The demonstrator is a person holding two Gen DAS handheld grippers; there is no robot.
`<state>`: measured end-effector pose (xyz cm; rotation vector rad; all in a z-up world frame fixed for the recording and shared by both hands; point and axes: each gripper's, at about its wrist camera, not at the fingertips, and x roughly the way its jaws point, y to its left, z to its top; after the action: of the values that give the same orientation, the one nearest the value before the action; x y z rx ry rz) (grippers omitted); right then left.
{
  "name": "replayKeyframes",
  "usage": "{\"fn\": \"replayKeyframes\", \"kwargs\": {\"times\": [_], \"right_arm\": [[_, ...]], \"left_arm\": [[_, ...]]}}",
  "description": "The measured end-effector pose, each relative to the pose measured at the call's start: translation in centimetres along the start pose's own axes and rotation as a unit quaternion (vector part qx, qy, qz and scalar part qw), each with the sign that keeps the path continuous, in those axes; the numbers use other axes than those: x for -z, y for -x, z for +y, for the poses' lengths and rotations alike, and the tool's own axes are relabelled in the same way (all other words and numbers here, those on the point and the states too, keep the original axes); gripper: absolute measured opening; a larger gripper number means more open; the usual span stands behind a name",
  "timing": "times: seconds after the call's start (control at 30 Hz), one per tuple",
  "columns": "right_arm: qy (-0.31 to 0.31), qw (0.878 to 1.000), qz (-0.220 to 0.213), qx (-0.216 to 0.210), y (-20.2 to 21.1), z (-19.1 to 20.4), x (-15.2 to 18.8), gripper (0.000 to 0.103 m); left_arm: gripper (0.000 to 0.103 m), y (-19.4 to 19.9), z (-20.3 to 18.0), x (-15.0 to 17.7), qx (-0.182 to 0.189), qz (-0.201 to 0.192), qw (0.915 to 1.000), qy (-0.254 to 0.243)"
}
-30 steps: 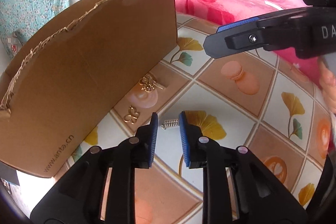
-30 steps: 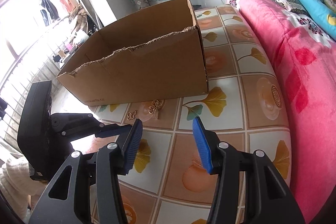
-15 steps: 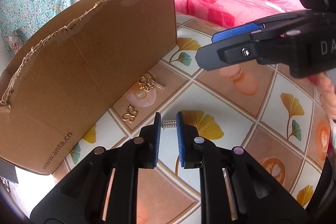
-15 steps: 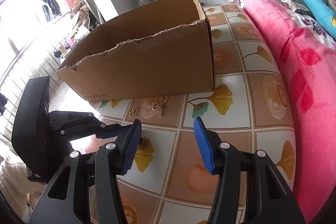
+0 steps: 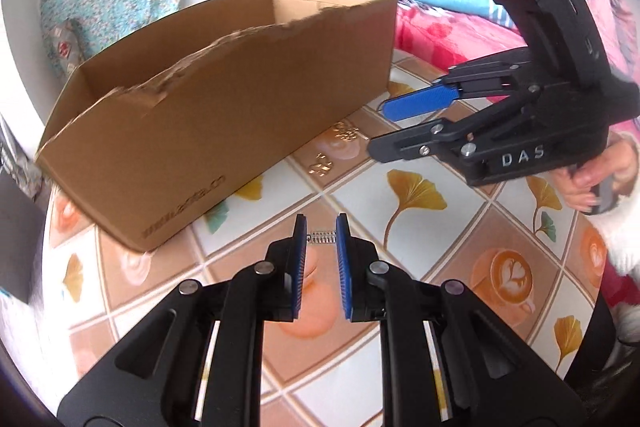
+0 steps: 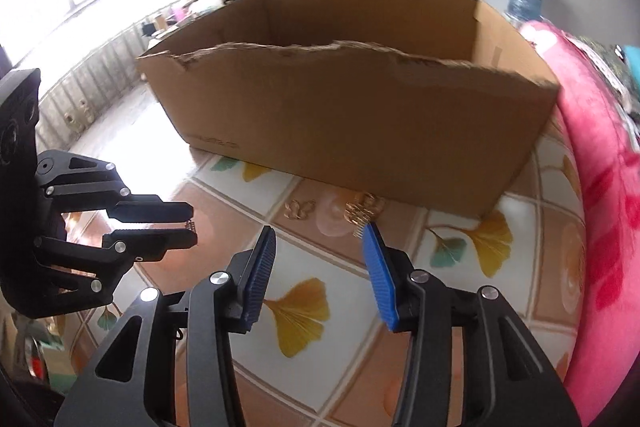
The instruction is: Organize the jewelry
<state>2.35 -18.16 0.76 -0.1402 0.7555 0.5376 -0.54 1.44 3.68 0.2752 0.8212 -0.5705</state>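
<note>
My left gripper (image 5: 321, 231) is shut on a small silver spring-like clasp (image 5: 322, 238), held a little above the tiled tablecloth; in the right wrist view it (image 6: 192, 223) shows at the left with the silver piece at its tips. A gold butterfly charm (image 5: 320, 165) (image 6: 298, 209) and a gold cluster piece (image 5: 346, 133) (image 6: 362, 211) lie on the cloth at the foot of the open cardboard box (image 5: 200, 107) (image 6: 360, 127). My right gripper (image 6: 320, 233) (image 5: 384, 127) hovers just short of the gold cluster, its jaws closing with nothing between them.
A pink quilt (image 6: 608, 187) and bedding border the table on the right. A person's hand (image 5: 592, 179) holds the right gripper. The table edge (image 6: 120, 115) falls away toward a bright window on the left. Patterned cloth lies bare in front of both grippers.
The left jaws closed on the silver clasp and lifted it off the cloth. The right gripper rolled and moved in toward the gold cluster by the box, its jaws narrowing.
</note>
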Motion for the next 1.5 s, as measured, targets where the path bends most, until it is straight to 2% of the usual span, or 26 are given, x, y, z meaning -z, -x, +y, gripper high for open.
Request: {"fn": "replayKeyframes", "kwargs": {"times": [0.07,0.13,0.2,0.27,0.33,0.4,0.57,0.63,0.7,0.73,0.93,0.97,1.07,1.13,1.2,1.23,1.3,1.37,1.43,1.47,1.5], "right_arm": [[0.035,0.999,0.013,0.003,-1.2,1.3,-0.7,0.038],[0.066,0.997,0.028,0.021,-2.4,2.5,-1.3,0.034],[0.077,0.996,0.042,0.021,-3.2,3.1,-1.4,0.031],[0.073,0.995,0.057,0.028,-4.2,3.2,-1.5,0.026],[0.054,0.997,0.051,0.025,-4.3,2.8,-1.6,0.026],[0.043,0.997,0.045,0.039,-4.3,2.2,-1.7,0.026],[0.028,0.998,0.042,0.028,-4.2,1.7,-1.8,0.024],[0.005,0.998,0.049,0.033,-4.2,1.6,-2.0,0.015],[-0.009,0.998,0.046,0.039,-4.2,1.4,-2.3,0.015],[-0.013,0.998,0.040,0.043,-4.0,1.5,-2.3,0.003],[-0.027,0.999,0.016,0.035,-1.8,0.7,-2.4,0.003],[-0.020,0.999,0.020,0.021,-1.5,0.8,-2.6,0.003],[0.001,1.000,0.014,0.019,-0.4,0.8,-3.0,0.003],[-0.010,1.000,0.023,0.017,-0.3,0.1,-3.1,0.008],[-0.034,0.999,0.036,-0.009,-1.0,-0.8,-3.1,0.019],[-0.037,0.998,0.043,-0.013,-1.3,-1.0,-3.0,0.031],[-0.031,0.999,0.039,0.009,-1.8,-0.9,-2.9,0.039],[-0.030,0.999,0.034,0.022,-2.4,-0.8,-2.6,0.039],[-0.029,0.998,0.026,0.058,-2.9,-0.1,-2.4,0.035],[-0.025,0.997,0.024,0.071,-3.0,0.3,-2.4,0.019],[-0.031,0.997,0.022,0.061,-3.2,0.6,-2.4,0.015]], "left_arm": [[0.014,0.5,0.4,0.5,-0.007,-0.004,0.9999,0.011],[0.014,0.9,0.6,1.0,-0.013,-0.009,0.9998,0.016],[0.014,1.2,0.8,1.2,-0.015,-0.012,0.9996,0.022],[0.014,1.6,1.1,1.3,-0.016,-0.017,0.9993,0.028],[0.014,2.0,1.3,1.5,-0.016,-0.023,0.9991,0.030],[0.014,2.4,1.4,2.0,-0.018,-0.027,0.9991,0.029],[0.014,2.8,1.4,2.6,-0.019,-0.032,0.9990,0.026],[0.014,2.6,1.5,2.7,-0.018,-0.031,0.9989,0.029],[0.014,2.6,1.5,2.8,-0.016,-0.032,0.9988,0.033],[0.014,2.6,1.6,2.9,-0.016,-0.033,0.9988,0.034],[0.014,3.2,1.8,3.2,-0.016,-0.038,0.9985,0.035],[0.014,3.2,1.9,3.1,-0.015,-0.038,0.9986,0.034],[0.014,3.4,1.9,3.0,-0.017,-0.043,0.9983,0.036],[0.014,3.6,2.0,3.2,-0.015,-0.046,0.9981,0.038],[0.014,3.7,2.0,3.5,-0.015,-0.051,0.9978,0.039],[0.014,3.8,2.0,3.6,-0.014,-0.053,0.9977,0.039],[0.014,3.8,2.1,3.8,-0.010,-0.053,0.9977,0.041],[0.014,3.8,2.2,4.1,-0.007,-0.055,0.9975,0.043],[0.014,3.8,2.2,4.2,-0.004,-0.056,0.9975,0.043],[0.014,3.9,2.2,4.2,-0.004,-0.056,0.9975,0.043],[0.014,3.8,2.2,4.2,-0.004,-0.057,0.9975,0.042]]}}
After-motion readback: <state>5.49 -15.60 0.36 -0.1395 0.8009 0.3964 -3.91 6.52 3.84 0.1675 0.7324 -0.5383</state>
